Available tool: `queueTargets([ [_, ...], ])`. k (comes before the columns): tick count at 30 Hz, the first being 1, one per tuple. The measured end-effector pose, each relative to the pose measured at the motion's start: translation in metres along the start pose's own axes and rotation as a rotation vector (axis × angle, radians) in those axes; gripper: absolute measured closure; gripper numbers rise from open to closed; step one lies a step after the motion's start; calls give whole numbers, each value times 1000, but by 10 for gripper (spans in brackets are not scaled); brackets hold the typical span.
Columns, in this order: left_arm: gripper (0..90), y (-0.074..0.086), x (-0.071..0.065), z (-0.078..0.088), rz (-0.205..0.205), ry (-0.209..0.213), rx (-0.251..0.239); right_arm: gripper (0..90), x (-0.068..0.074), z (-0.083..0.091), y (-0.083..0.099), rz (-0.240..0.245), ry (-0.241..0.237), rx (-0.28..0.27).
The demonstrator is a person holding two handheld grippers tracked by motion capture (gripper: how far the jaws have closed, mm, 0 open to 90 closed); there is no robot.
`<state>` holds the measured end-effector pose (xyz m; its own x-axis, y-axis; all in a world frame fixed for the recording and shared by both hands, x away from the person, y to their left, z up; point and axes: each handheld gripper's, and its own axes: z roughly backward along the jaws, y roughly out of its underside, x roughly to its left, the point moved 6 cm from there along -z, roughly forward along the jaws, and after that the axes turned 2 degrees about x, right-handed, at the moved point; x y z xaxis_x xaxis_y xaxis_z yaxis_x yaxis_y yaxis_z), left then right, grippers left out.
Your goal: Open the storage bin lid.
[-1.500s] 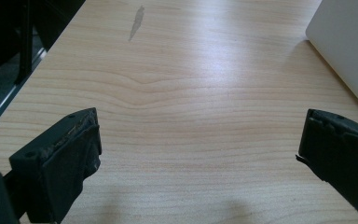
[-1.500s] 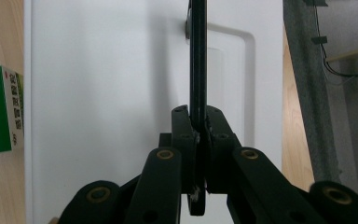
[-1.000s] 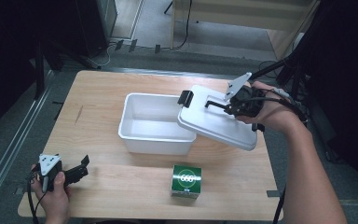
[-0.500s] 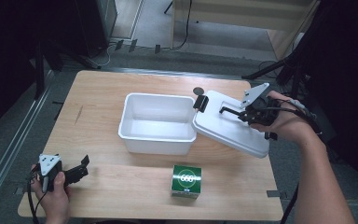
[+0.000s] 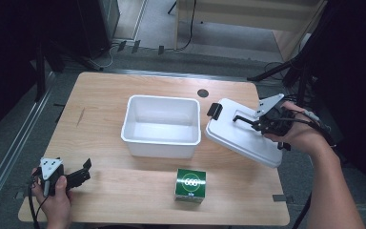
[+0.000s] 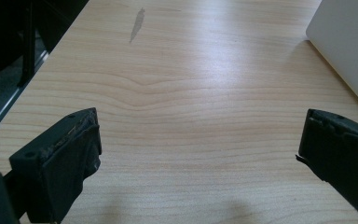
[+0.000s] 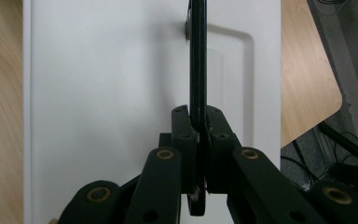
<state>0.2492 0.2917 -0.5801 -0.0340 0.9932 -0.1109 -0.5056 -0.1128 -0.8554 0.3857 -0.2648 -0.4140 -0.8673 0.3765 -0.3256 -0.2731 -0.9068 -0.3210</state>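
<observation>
Right claw (image 5: 259, 121) clenched on the lid (image 5: 238, 138)'s black handle (image 7: 197, 60) — lower lid flat on bench (image 5: 100, 100), clear of tub (image 5: 162, 125), then release — left claw (image 6: 198, 154) released, idle.

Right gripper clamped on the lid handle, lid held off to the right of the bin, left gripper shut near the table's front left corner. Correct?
Not quite: the left gripper is open; the left gripper view shows its jaws wide apart over bare table. The rest holds: the right gripper is clamped on the lid's handle, lid right of the bin.

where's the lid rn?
High view: the white lid hangs tilted right of the white bin, held by its black handle in the right gripper.
</observation>
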Motion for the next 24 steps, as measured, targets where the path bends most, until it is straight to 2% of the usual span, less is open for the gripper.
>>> queueTargets([
  [7, 0, 0, 0, 0, 2, -1, -1, 852, 4, -13, 7, -7, 3, 7],
  [24, 0, 0, 0, 0, 6, 2, -1, 851, 23, -67, 25, -31, 8, 29],
])
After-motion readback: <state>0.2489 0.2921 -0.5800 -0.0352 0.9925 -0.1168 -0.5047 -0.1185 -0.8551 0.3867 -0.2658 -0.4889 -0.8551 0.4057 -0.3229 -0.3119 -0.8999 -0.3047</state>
